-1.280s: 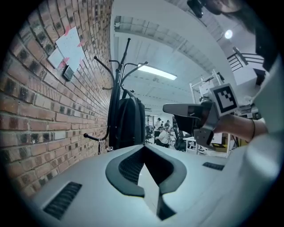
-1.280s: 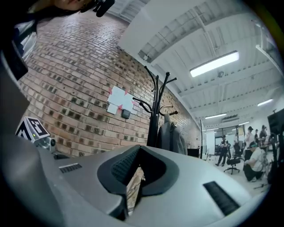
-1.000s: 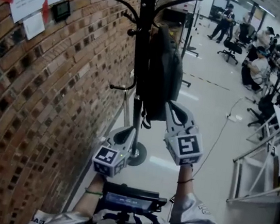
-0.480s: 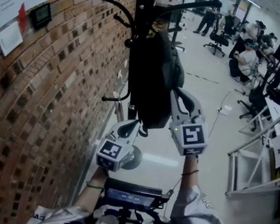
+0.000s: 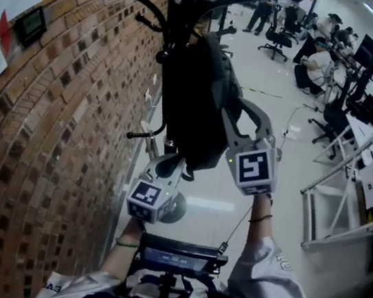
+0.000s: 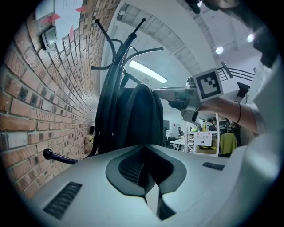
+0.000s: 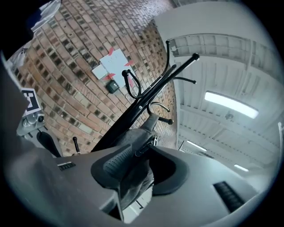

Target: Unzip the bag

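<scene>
Bag [image 5: 200, 105], black, hung on the coat stand [image 5: 174, 11] beside the brick wall [image 5: 58, 126]. Right gripper [image 5: 238, 118] sat against the bag's right flank. Its fingers had just been opening and stood released, with a fold of the bag's fabric loose between them. Left gripper [image 5: 173, 167] was at the bag's lower edge, fingers released, nothing between them.
</scene>
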